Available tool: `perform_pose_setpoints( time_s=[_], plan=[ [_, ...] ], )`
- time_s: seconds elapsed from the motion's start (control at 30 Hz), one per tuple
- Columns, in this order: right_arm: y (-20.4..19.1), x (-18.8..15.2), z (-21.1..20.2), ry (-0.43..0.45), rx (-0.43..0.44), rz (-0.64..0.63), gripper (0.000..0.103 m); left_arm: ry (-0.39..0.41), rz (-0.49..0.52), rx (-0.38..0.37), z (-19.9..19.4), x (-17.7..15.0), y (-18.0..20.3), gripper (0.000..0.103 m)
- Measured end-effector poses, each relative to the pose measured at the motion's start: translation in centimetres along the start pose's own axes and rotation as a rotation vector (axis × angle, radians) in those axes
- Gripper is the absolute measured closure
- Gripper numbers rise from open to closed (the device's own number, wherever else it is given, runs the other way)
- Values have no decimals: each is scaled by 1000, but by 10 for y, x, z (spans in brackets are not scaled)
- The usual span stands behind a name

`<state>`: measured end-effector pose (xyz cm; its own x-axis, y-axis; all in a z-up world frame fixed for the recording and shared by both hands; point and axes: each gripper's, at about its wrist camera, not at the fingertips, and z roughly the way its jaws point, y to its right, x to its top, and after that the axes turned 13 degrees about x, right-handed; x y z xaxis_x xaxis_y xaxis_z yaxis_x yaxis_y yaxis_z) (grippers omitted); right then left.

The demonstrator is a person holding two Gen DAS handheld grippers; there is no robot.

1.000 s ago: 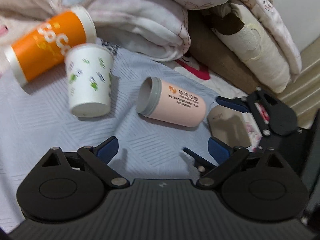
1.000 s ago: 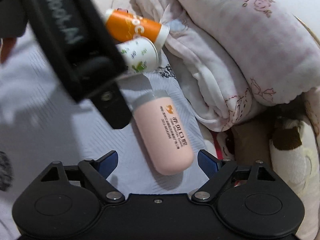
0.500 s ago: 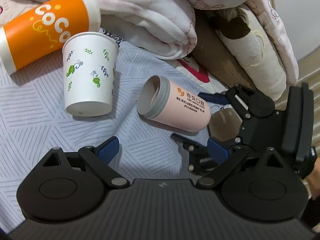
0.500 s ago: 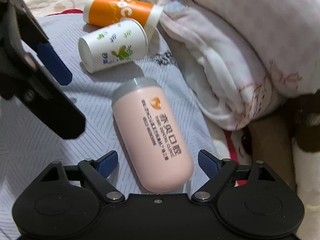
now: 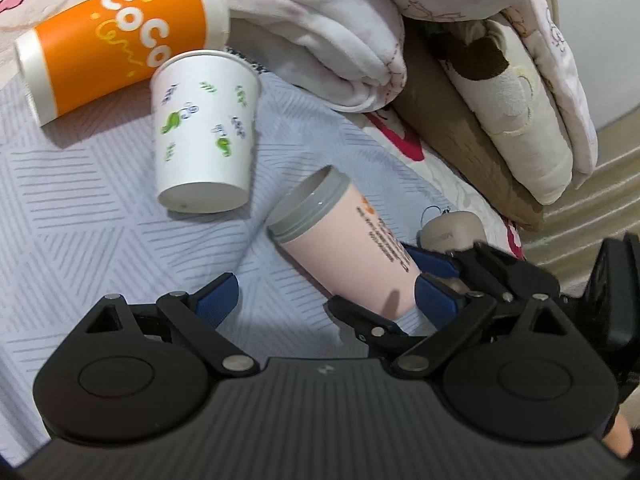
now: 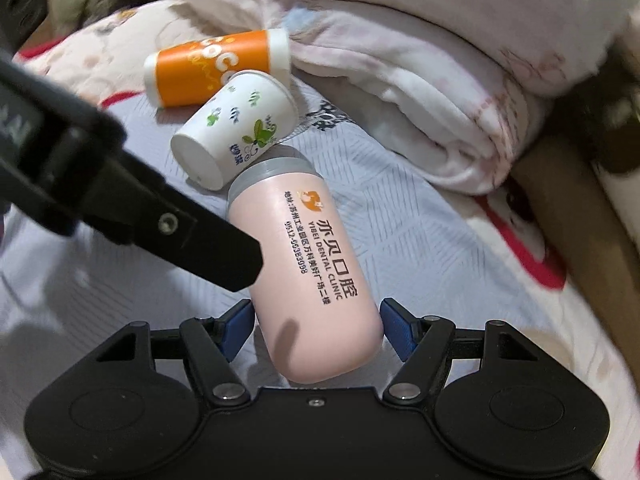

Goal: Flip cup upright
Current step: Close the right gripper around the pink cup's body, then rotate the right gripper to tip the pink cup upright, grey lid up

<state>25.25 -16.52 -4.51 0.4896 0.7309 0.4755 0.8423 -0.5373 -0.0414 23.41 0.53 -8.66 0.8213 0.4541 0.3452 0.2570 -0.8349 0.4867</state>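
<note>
A pink cup with a grey rim (image 6: 312, 272) is tilted, its closed base between my right gripper's (image 6: 318, 326) blue pads, its rim end raised toward the white cup. The pads press both sides of the base. In the left wrist view the pink cup (image 5: 344, 244) shows its open mouth at upper left, with the right gripper (image 5: 424, 276) shut around its base. My left gripper (image 5: 324, 300) is open and empty, just in front of the cup. A white paper cup with green leaves (image 5: 204, 136) and an orange cup (image 5: 116, 40) lie on their sides behind.
Everything rests on a grey striped bed sheet (image 5: 80, 184). Folded pink-white blankets (image 5: 320, 28) pile up behind the cups. A brown cushion and plush pillow (image 5: 516, 112) stand at the right. A small beige case (image 5: 452, 232) lies beside the pink cup.
My right gripper has closed on the pink cup's base and tilted its rim end up off the sheet. The left gripper has moved closer to the cups.
</note>
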Motion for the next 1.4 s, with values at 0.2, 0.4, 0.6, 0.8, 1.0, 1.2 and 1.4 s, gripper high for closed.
perform_pose_setpoints(
  time_s=[0.2,0.4,0.6,0.8,1.0,1.2,1.4],
  plan=[
    [-14,-13,-8,53,-46,243,29,-35,41,12,-7,-4,1,7],
    [-33,-29,-17,104,-93,423,29,-54,72,-29,-21,-17,5,7],
    [-45,-47,-26,196,-29,632,29,-70,130,1,-38,-26,9,7],
    [-65,-67,-31,278,28,706,32,-95,232,50,-60,-39,10,7],
    [-84,-78,-36,301,50,766,32,-94,270,40,-80,-50,2,7],
    [-96,-91,-40,330,66,845,32,-100,250,-14,-80,-59,0,7],
    [-95,-97,-39,340,108,897,29,-122,217,-57,-58,-59,-8,8]
  ],
)
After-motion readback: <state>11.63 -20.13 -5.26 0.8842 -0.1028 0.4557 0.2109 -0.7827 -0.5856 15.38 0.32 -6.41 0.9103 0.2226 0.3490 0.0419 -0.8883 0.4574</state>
